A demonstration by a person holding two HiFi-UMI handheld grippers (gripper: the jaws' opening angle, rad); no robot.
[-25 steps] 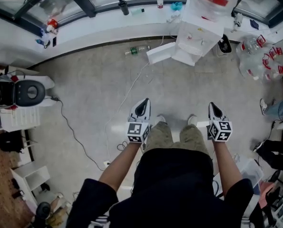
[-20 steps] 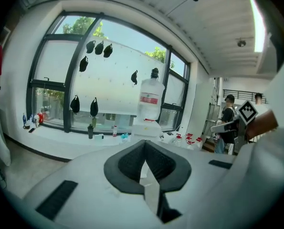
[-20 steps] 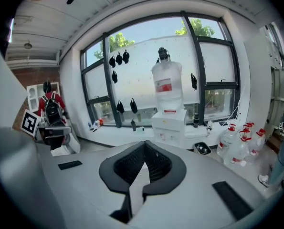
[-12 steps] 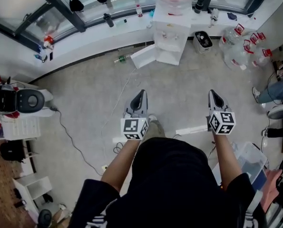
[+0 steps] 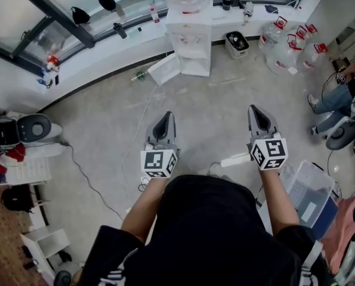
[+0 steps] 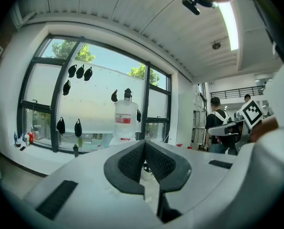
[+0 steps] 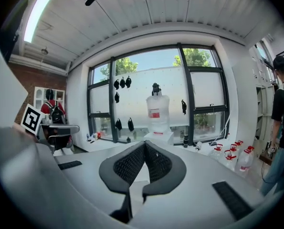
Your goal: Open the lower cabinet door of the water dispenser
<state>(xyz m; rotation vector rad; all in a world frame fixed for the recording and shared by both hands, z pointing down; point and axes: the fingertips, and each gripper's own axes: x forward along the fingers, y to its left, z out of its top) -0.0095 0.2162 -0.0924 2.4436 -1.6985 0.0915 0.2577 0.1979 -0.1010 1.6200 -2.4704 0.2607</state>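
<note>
Looking down in the head view, the water dispenser is found against the window ledge at the top of the picture. It stands well apart from the person, with bare floor in between. A white panel is seen jutting from its base toward the picture's left. It is judged to be the lower door, already swung out, though this cannot be settled from so far away. The 2 claws are held out side by side ahead of the body. The left claw and the right claw are both aimed roughly at the dispenser, presumably so that either can be brought to the door. Spare water jugs are parked to the dispenser's right, clear of the door's side.

In the left gripper view, the left claw is shown pressed fully together, with nothing between its ribbed pads. The big bottle on top of the dispenser is framed just above the tips, so the claw is judged to be lined up on it from a distance.

In the right gripper view, the right claw is likewise closed tight and empty. The dispenser's bottle is seen straight ahead by the window, far off. The jugs are grouped low at the right.
</note>
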